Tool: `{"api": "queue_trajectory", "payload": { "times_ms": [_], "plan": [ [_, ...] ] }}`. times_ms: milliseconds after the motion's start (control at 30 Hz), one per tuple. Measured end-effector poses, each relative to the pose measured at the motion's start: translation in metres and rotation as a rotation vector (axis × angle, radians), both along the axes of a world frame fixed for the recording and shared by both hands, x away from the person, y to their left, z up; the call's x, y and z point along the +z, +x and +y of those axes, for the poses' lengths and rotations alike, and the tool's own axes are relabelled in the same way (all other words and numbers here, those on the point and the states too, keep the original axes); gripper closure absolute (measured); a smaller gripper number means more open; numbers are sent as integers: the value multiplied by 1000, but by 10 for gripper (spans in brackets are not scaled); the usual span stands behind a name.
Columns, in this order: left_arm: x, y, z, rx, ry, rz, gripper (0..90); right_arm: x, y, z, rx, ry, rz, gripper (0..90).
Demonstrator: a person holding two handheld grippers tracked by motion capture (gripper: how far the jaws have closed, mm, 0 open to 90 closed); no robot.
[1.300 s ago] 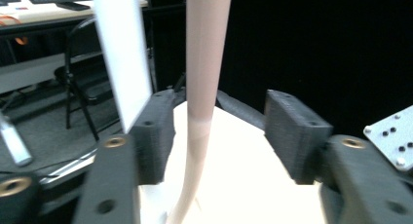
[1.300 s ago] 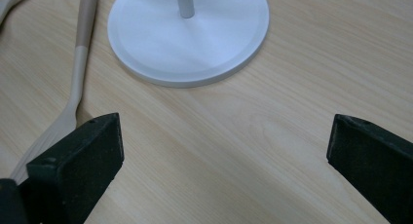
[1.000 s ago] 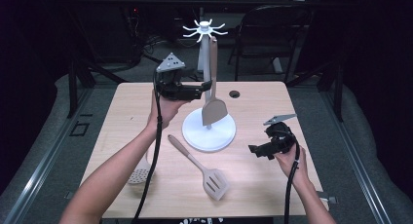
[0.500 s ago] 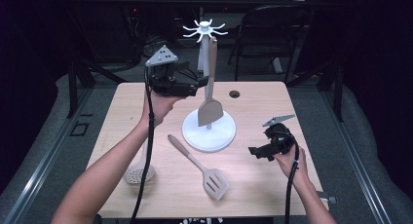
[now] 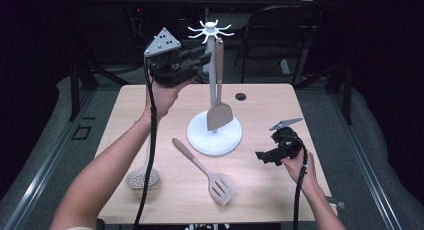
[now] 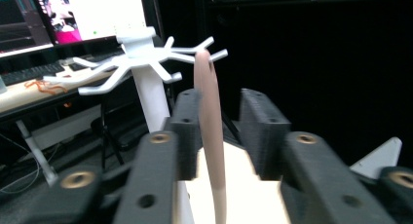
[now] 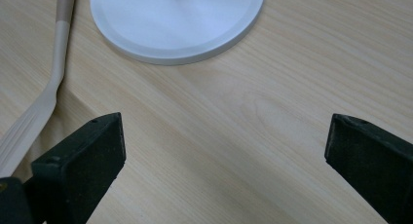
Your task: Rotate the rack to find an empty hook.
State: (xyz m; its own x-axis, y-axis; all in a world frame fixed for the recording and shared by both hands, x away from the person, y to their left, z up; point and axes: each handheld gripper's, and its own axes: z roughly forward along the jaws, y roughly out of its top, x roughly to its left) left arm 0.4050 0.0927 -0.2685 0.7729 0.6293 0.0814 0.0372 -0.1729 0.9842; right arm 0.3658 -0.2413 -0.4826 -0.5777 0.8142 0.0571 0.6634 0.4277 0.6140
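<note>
The wooden surface (image 5: 260, 190) is carrying a white utensil stand (image 5: 214, 135) near its middle, with a round base, an upright post and a spoked crown of hooks on top. A solid turner (image 5: 219, 112) is hanging beside the post, its handle loop up at the hooks. The left tongs (image 5: 202, 57) are sitting raised by the crown, their jaws lying close on either side of the handle; whether they are pressing it, I cannot tell. A slotted spatula (image 5: 205, 172) is lying in front of the base, and a skimmer (image 5: 142, 177) is lying near the left edge. The right tongs (image 5: 264, 156) are resting low at the right, jaws spread wide with nothing between them.
</note>
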Motion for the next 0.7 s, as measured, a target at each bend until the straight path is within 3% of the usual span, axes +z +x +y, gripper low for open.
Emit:
{"api": "queue_trajectory", "payload": {
  "times_ms": [133,167,267,700],
  "plan": [
    [4,3,-3,18,0,-14,826,-1,0,-1,4,-16,9,12],
    [4,4,-3,21,4,-18,836,0,1,-2,10,-41,13,12],
    [6,6,-3,38,5,-23,856,-2,1,-1,12,-10,12,13],
    [7,11,0,73,10,-26,887,-1,0,0,10,-24,6,18]
  ]
}}
